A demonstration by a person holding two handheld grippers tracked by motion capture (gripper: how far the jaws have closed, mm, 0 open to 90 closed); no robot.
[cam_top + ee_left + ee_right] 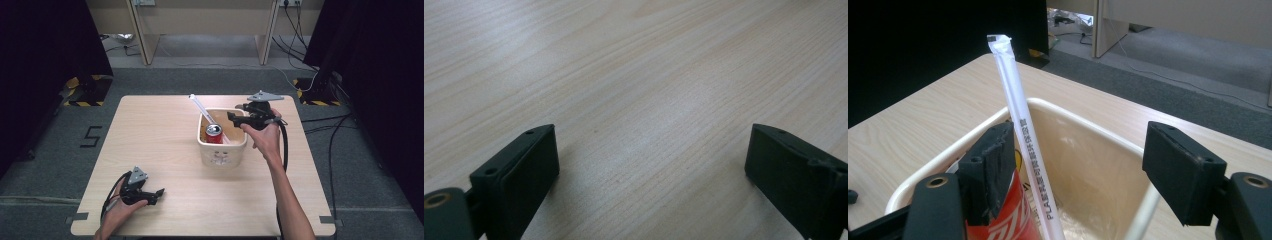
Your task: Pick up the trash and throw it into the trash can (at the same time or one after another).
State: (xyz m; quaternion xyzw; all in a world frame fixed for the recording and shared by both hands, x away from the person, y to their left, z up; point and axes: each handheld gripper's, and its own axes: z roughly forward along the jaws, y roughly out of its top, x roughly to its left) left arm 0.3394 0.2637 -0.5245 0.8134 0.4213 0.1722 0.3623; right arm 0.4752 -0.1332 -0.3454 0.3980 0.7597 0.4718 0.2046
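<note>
A cream plastic bin [222, 152] stands on the wooden table right of centre. Inside it sit a red drinks can [214, 134] and a paper-wrapped straw [202, 108] that leans out over the far left rim. My right gripper [231, 118] hovers over the bin's far right side with its jaws pointing left and open. In the right gripper view the straw [1020, 135] rises just beside the left jaw, far from the right one. The can [1008, 220] lies below, inside the bin [1088, 125]. My left gripper [159, 194] rests low at the table's front left, open [651, 165] over bare wood.
The table [160, 135] has free room on its left half and along the front edge. Black curtains hang on both sides. Cables [330, 125] run across the grey floor at the right, and a wooden desk [200, 30] stands at the back.
</note>
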